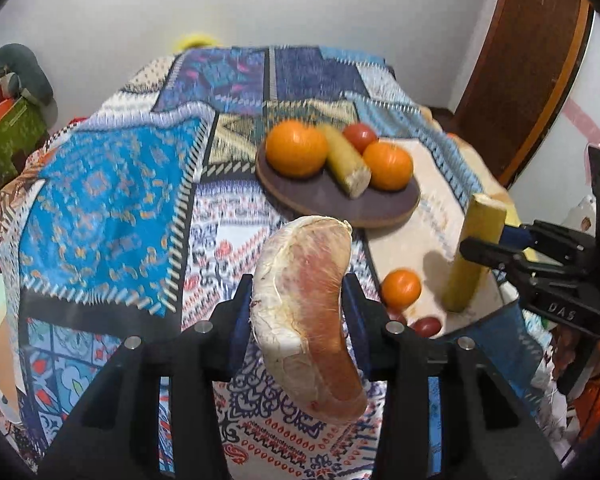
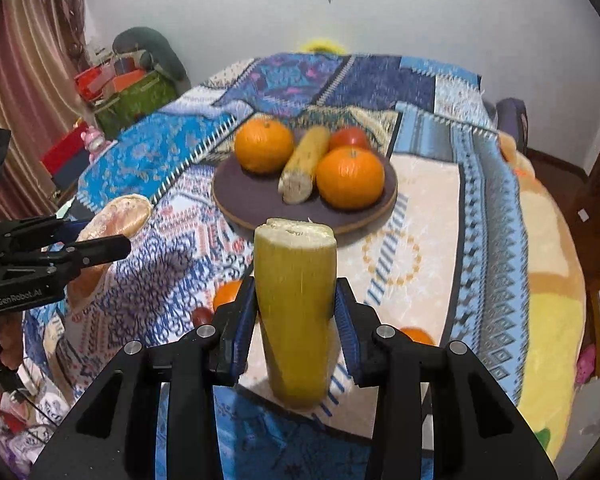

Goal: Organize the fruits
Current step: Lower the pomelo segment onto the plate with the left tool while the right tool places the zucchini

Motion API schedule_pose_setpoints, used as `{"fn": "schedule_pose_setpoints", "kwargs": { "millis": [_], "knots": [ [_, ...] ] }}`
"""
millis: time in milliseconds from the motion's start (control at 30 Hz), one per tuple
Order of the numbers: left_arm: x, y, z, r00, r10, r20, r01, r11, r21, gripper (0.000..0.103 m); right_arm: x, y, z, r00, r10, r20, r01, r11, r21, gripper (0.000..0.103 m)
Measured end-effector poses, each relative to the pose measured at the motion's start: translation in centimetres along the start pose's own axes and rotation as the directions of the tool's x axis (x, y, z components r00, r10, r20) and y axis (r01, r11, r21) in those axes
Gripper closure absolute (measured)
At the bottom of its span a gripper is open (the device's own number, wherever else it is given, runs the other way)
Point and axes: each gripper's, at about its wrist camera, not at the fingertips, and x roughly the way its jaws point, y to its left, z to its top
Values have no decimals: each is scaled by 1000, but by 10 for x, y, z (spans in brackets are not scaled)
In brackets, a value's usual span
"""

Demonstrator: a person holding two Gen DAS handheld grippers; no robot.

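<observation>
Left wrist view: your left gripper (image 1: 298, 300) was clamped on a peeled pomelo segment (image 1: 306, 312), its blue pads pressing either flank, the piece lifted above the patterned cloth (image 1: 108, 200). Beyond it sat the dark round plate (image 1: 340, 204), carrying two oranges (image 1: 296, 148) (image 1: 388, 166), a yellow stalk piece (image 1: 346, 162) lying between them, and a red fruit (image 1: 359, 136) behind. Nearer you, a small orange (image 1: 401, 288) and two small red fruits (image 1: 426, 326) lay on the pale cloth panel, off the plate. At the right edge your right gripper (image 1: 500, 248) held a second yellow stalk (image 1: 474, 254), standing roughly upright.

From the right wrist camera, your right gripper (image 2: 296, 304) was closed on that stalk (image 2: 294, 312), cut end up, between you and the plate (image 2: 252, 196). Your left gripper (image 2: 100, 240) showed at the left with the pomelo segment (image 2: 124, 210) in its grip. A green bag (image 2: 136, 100) stood past the far edge of the table, by the striped curtain (image 2: 28, 80).
</observation>
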Motion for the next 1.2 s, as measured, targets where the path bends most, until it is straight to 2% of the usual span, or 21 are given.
{"fn": "schedule_pose_setpoints", "kwargs": {
  "millis": [333,633,1200],
  "knots": [
    [0,-2,34,998,8,61,-8,1000,2,60,-12,-5,29,997,-12,81,11,1000,6,68],
    [14,-5,61,995,-1,96,0,1000,7,60,-6,-6,52,993,-3,117,3,1000,3,68],
    [56,2,92,994,-33,103,36,999,-27,60,38,-4,78,996,48,73,-46,999,-21,68]
  ]
}}
